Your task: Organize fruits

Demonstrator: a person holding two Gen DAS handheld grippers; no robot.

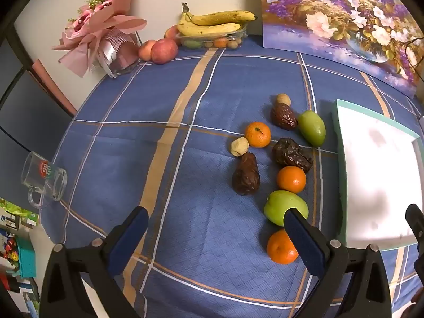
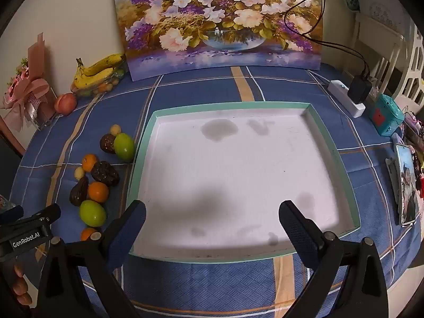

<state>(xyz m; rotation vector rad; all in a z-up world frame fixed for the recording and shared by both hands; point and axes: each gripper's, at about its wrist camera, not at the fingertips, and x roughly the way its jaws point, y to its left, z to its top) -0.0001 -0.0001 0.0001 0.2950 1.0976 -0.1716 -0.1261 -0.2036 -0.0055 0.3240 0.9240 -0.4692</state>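
On a blue plaid tablecloth [image 2: 201,90], a white tray [image 2: 328,137] with a teal rim lies near the front edge, nothing in it. Beside its left rim, loose fruits [image 1: 275,164] cluster: green ones, oranges, dark dates, pale nuts. Both claws gape wide, holding nothing: the right gripper [image 2: 212,222] over the tray, the left gripper [image 1: 216,232] over cloth beside the fruits.

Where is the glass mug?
In the left wrist view the glass mug lies on its side at the far left edge of the blue tablecloth, well apart from the fruit.
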